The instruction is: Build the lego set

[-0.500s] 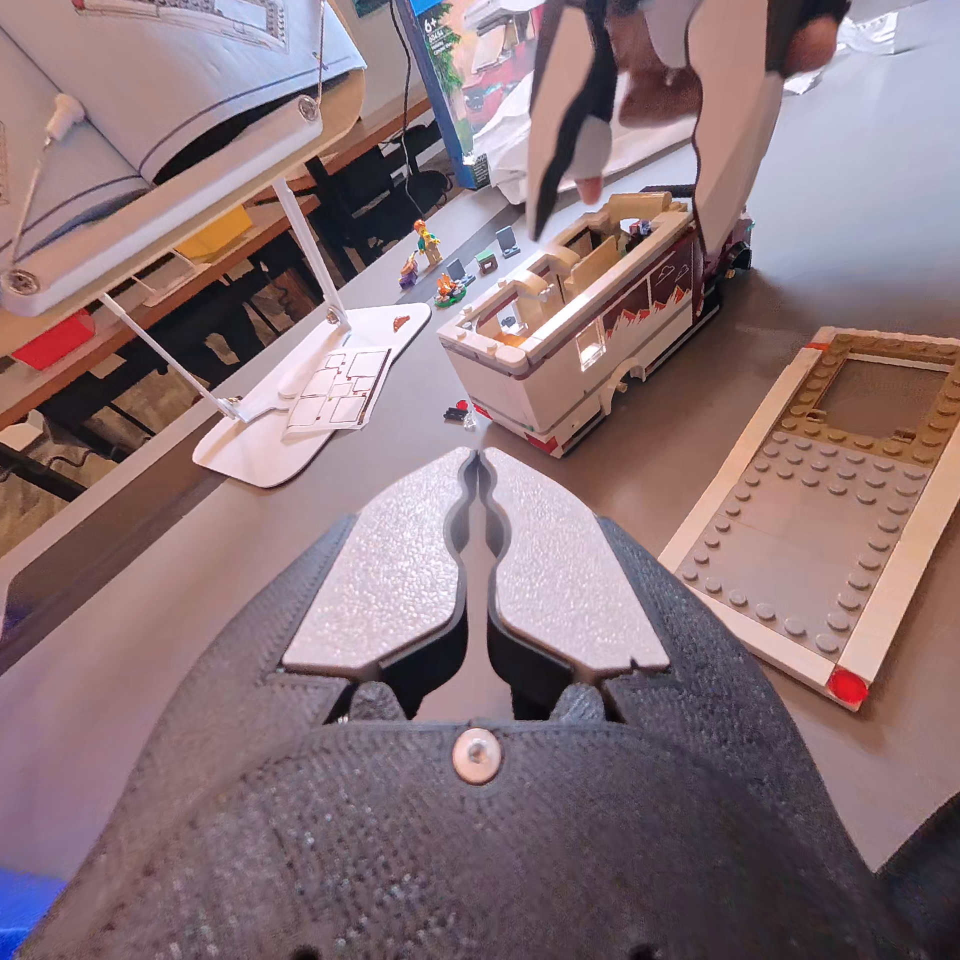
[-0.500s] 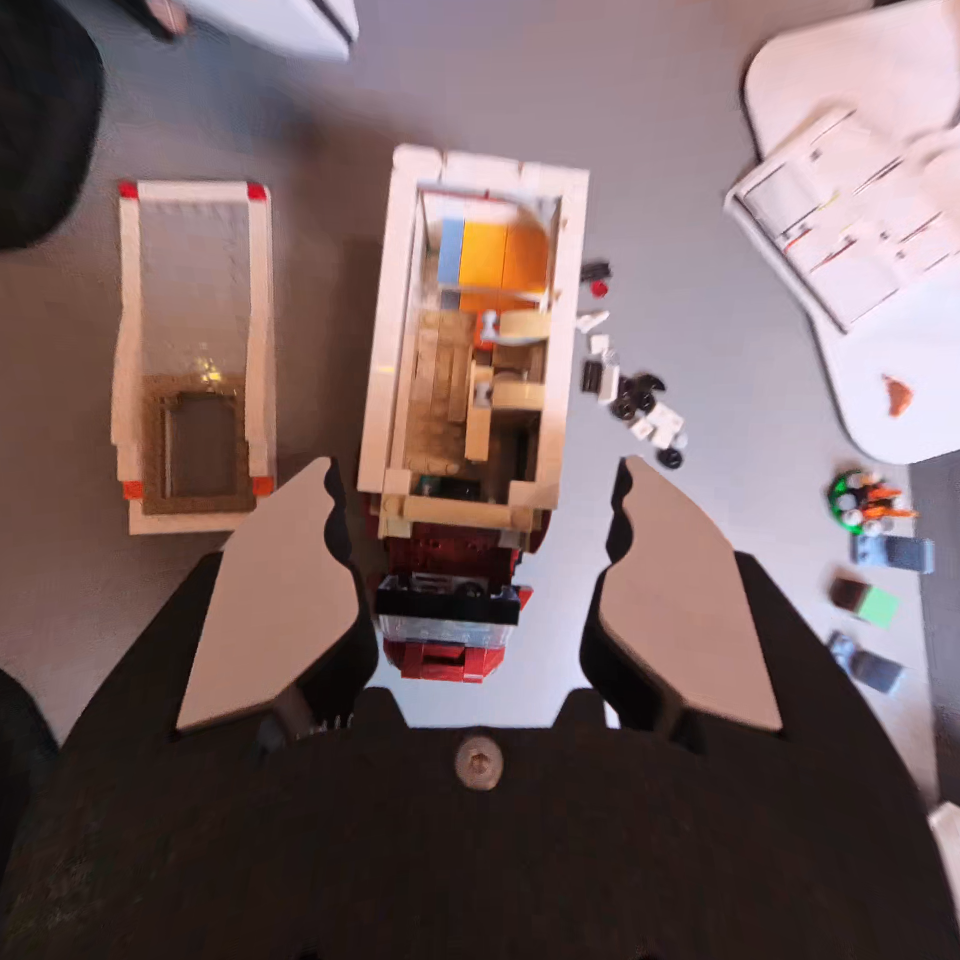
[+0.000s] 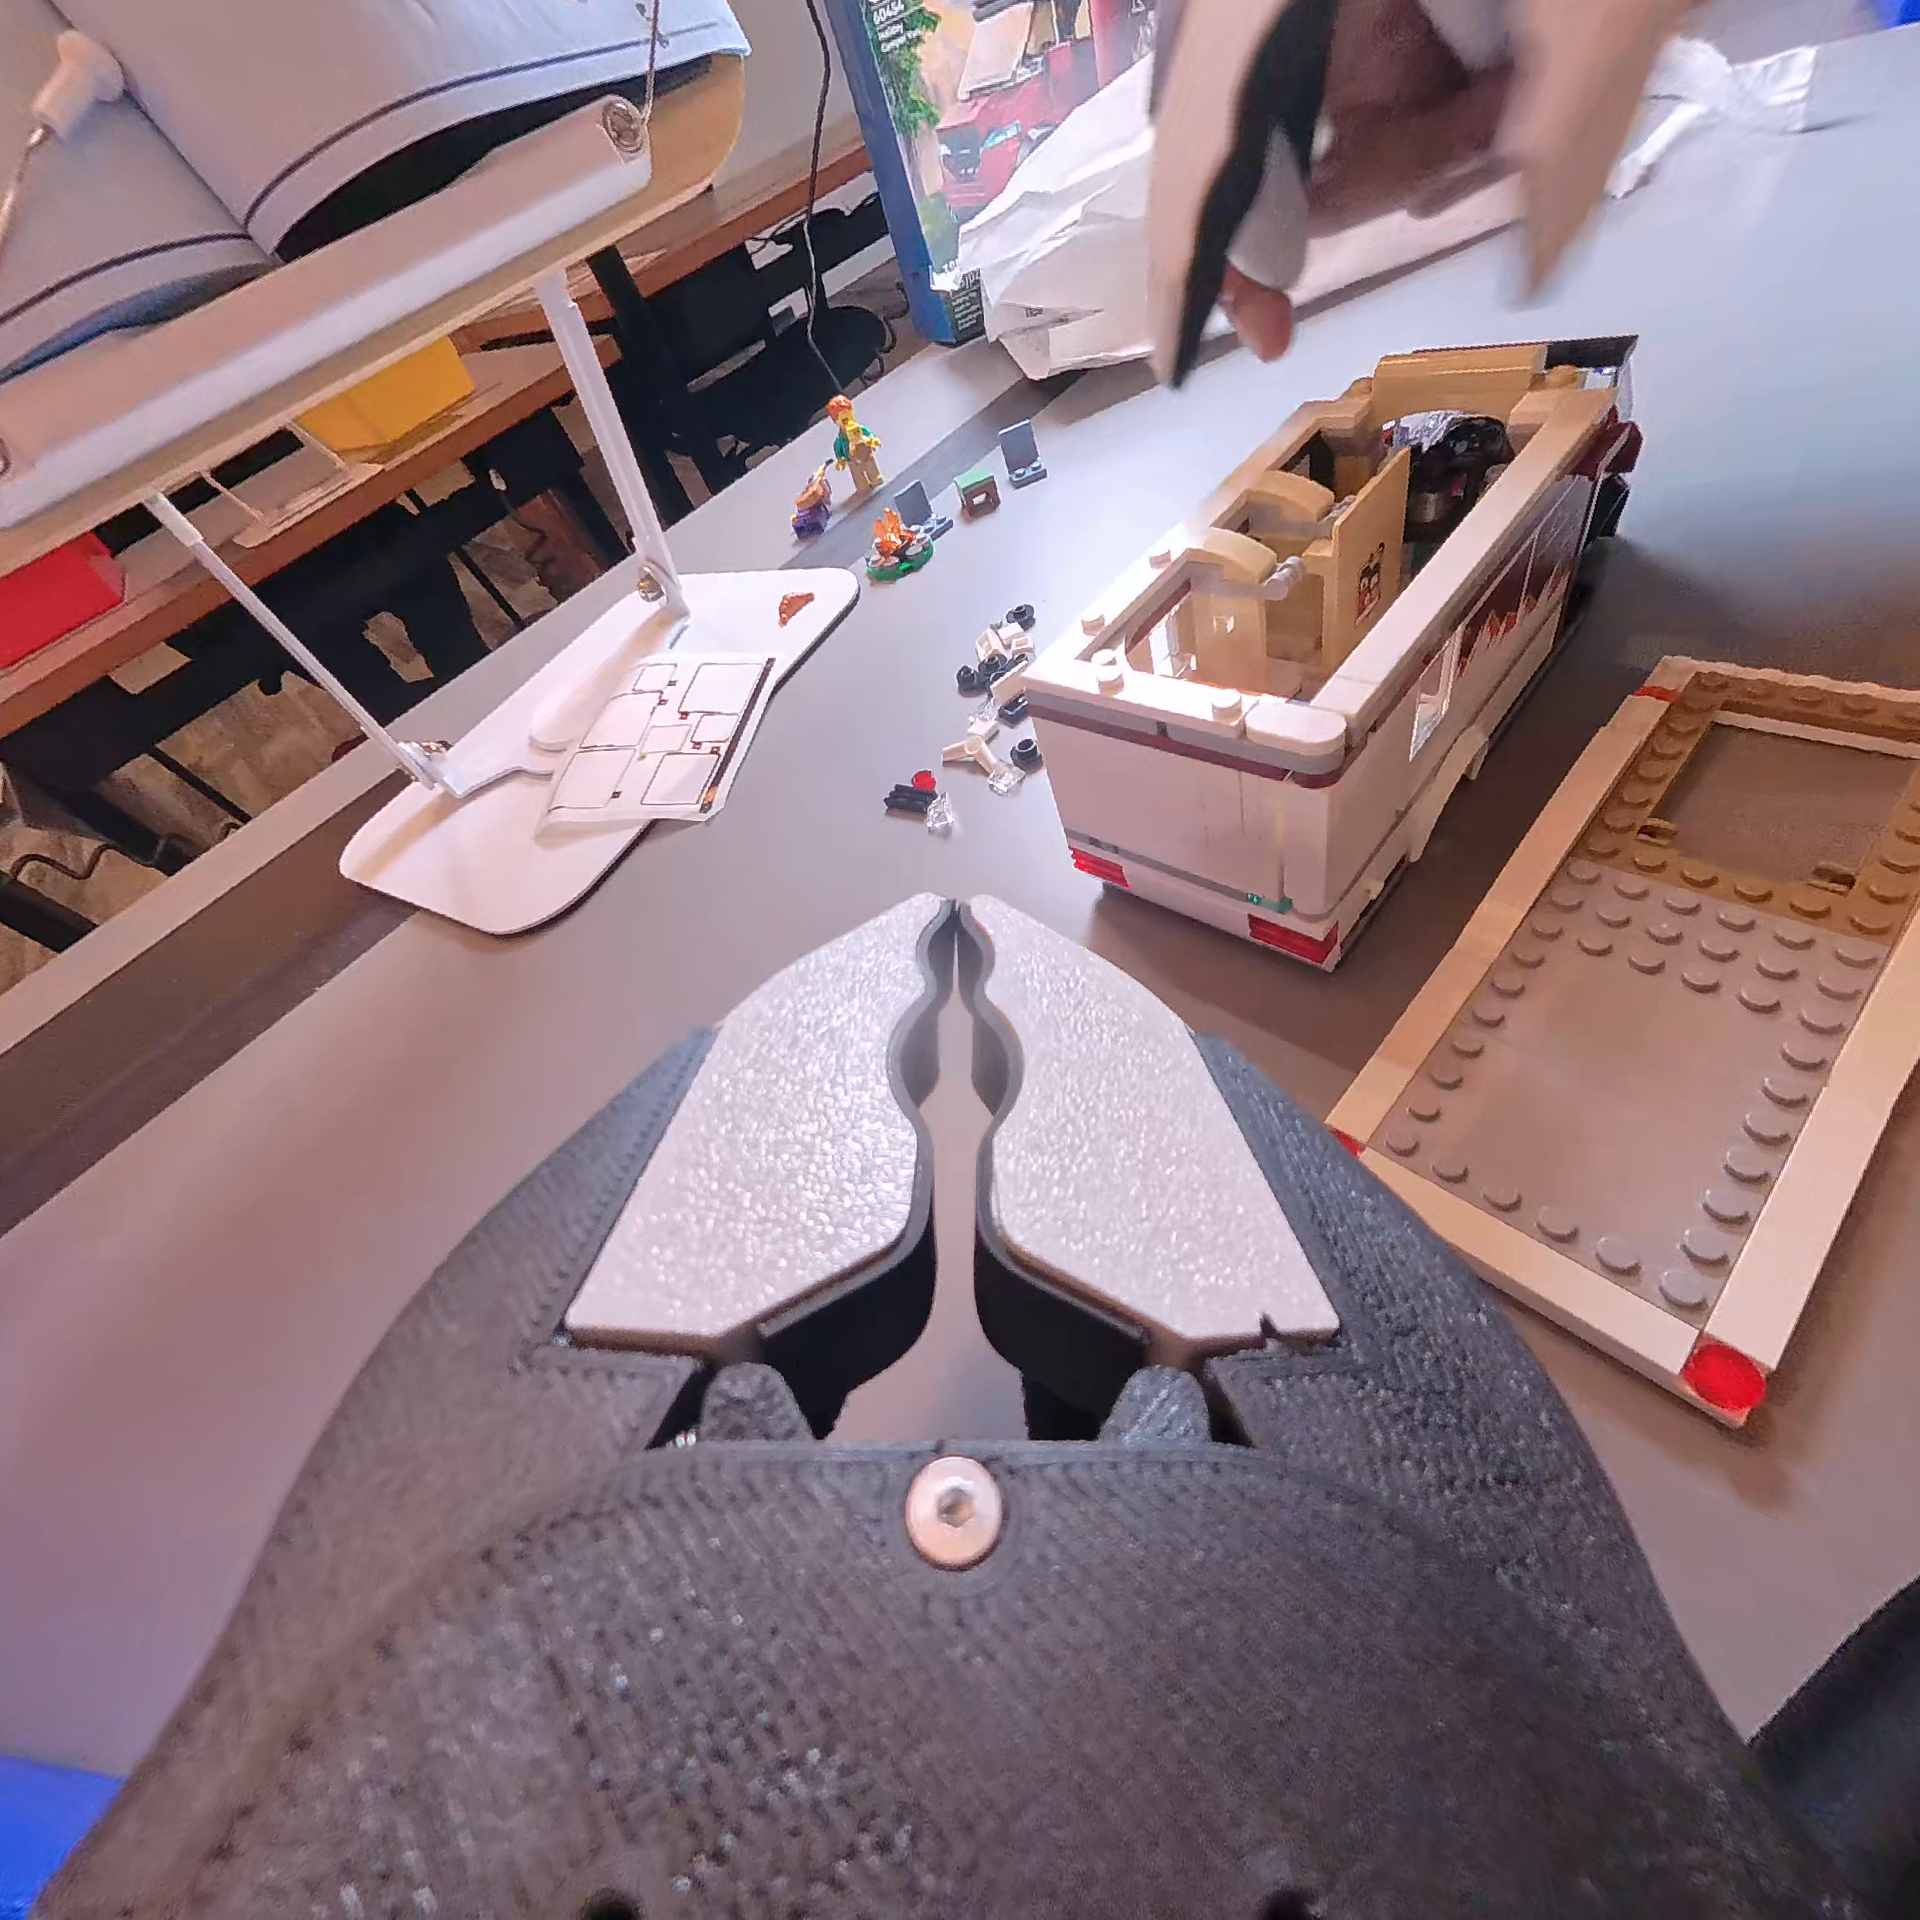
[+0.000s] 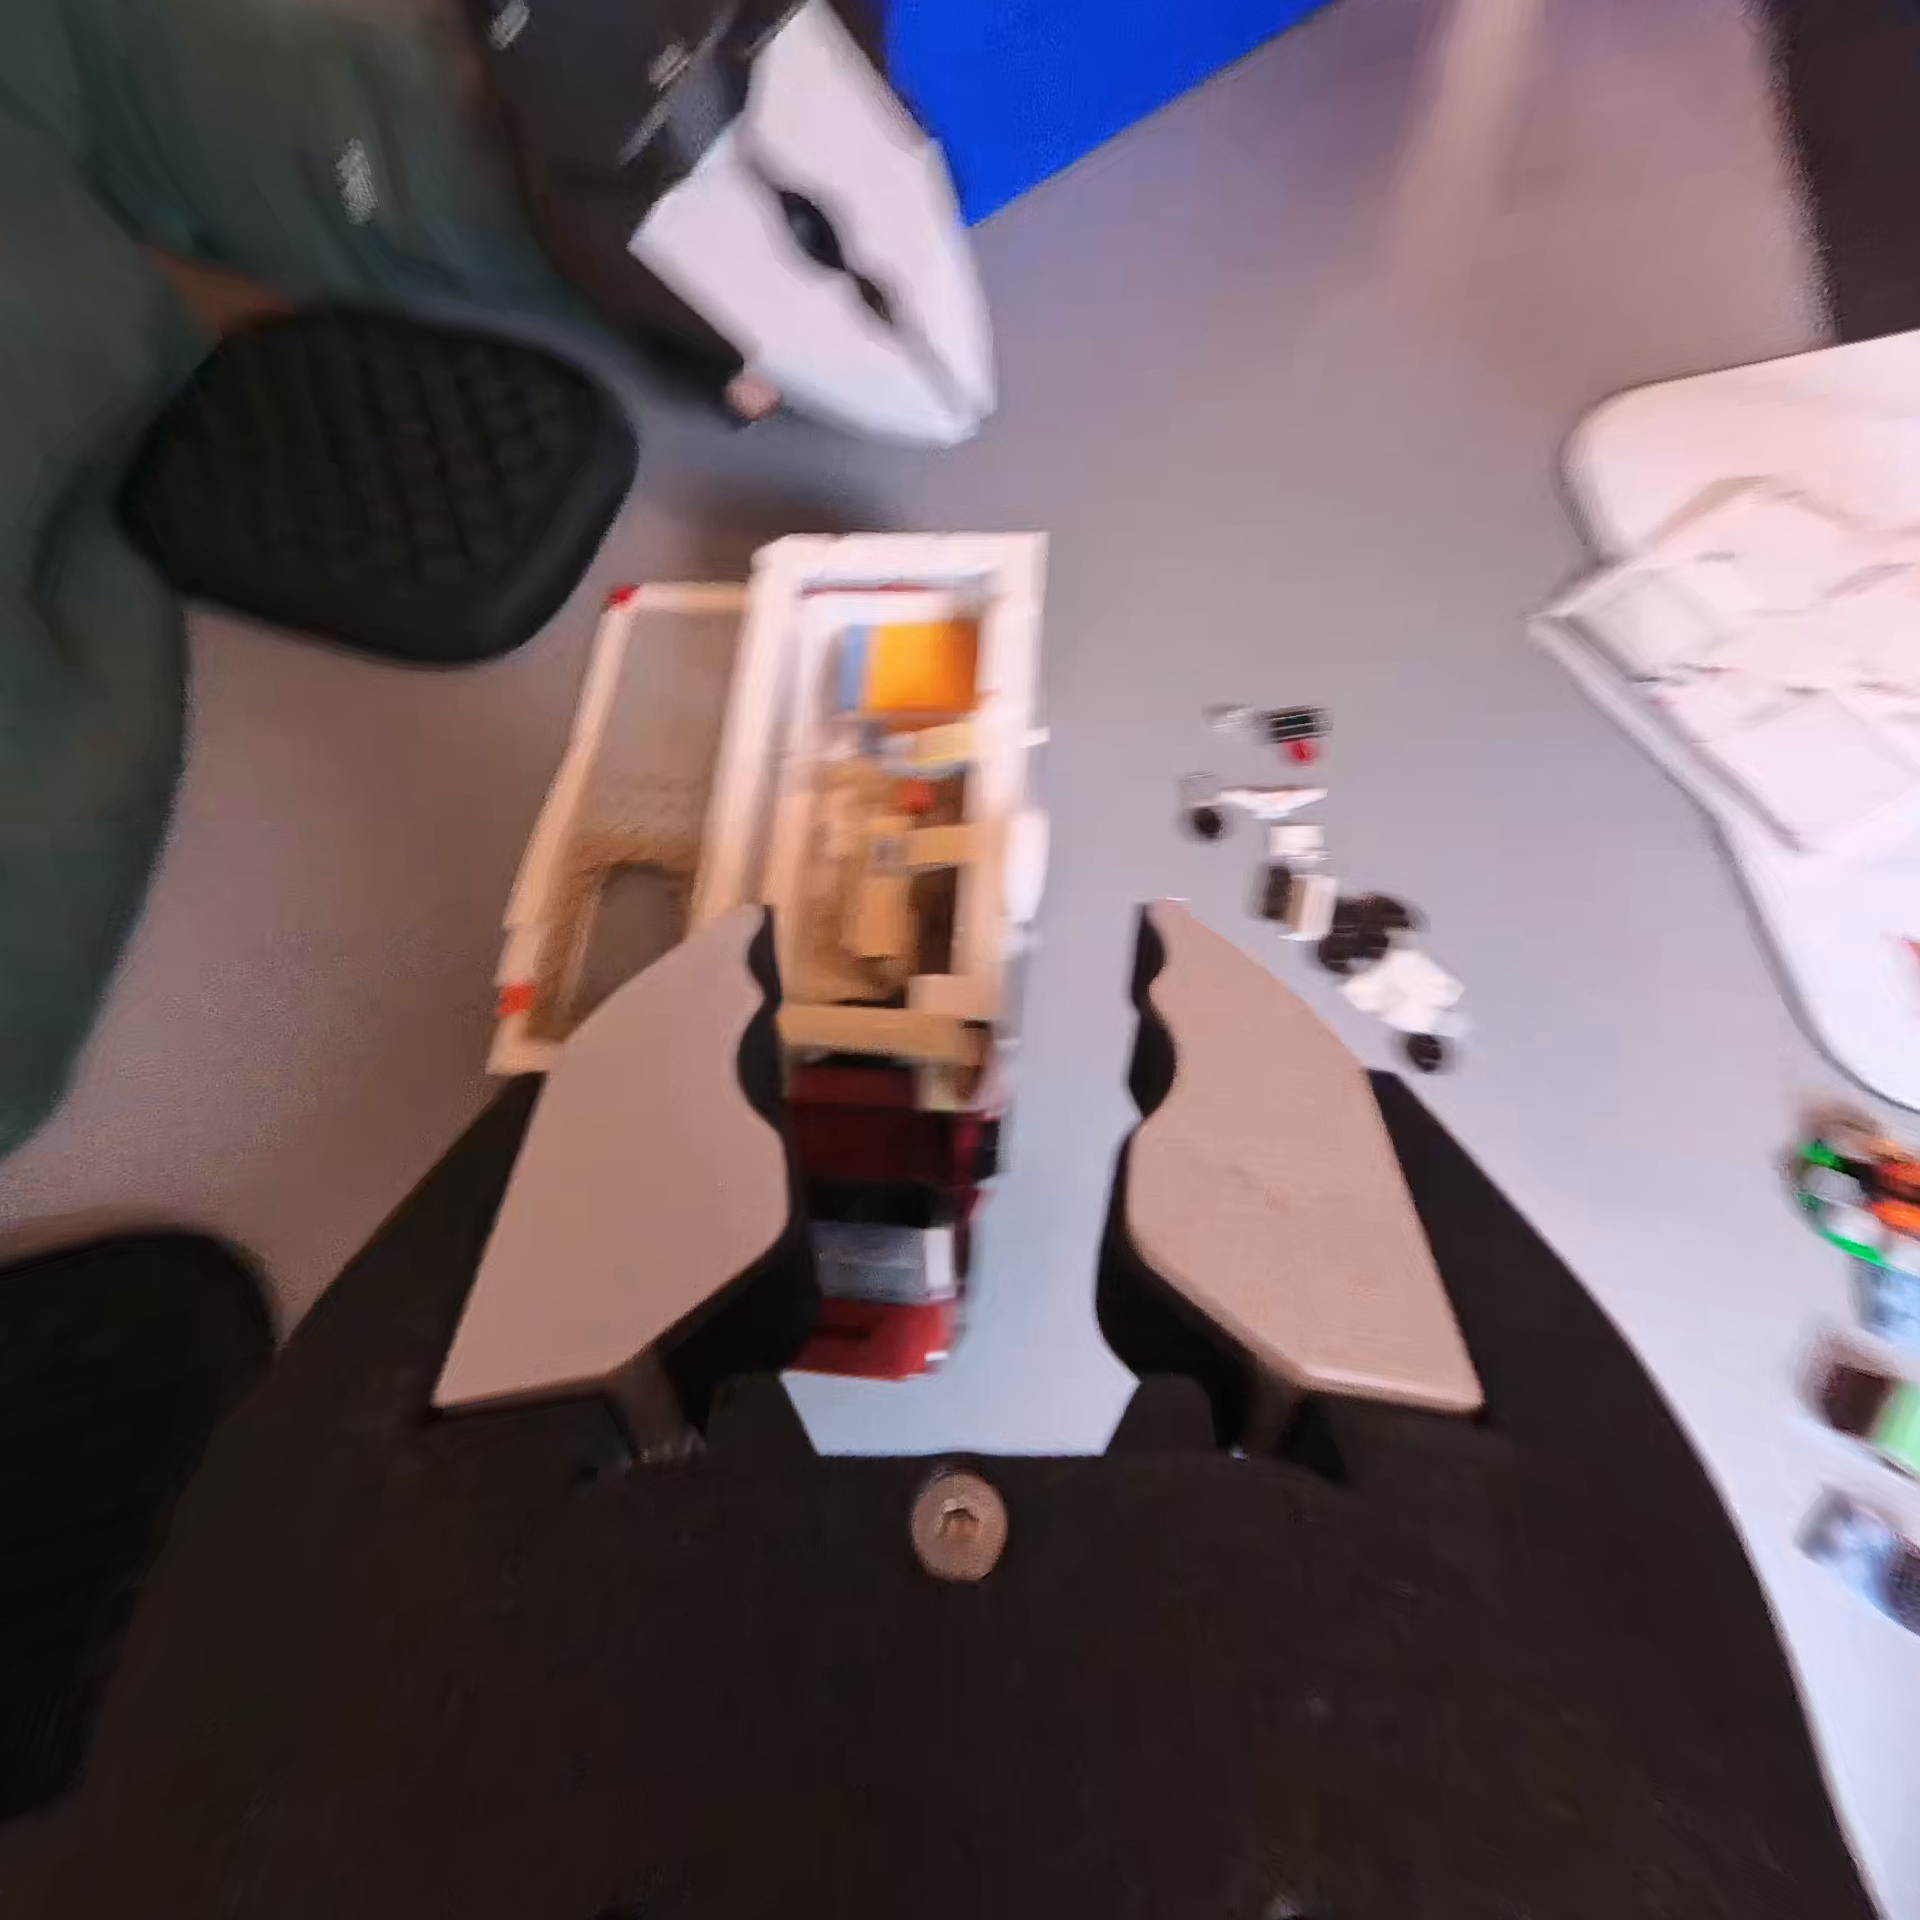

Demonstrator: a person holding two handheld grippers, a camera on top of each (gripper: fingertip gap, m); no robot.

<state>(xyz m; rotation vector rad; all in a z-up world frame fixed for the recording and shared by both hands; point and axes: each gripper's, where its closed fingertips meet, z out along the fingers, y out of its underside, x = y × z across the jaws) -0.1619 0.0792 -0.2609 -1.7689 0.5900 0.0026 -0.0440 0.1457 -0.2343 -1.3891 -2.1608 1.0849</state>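
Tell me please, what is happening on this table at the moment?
A person holds two grippers over a grey table. The left gripper is shut on nothing, low over bare table near a roofless toy brick camper van. The right gripper hangs open above the van, gripping nothing. The roof panel lies beside the van, with loose small bricks on its other side.

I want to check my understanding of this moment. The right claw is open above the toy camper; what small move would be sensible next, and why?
Probably shift the right claw a little toward its own left before lowering. Its fingers stand apart, gripping nothing, and the roofless brick camper lies under the left finger rather than centred in the gap; bare grey table shows beside it. The view is blurred, so this is tentative.
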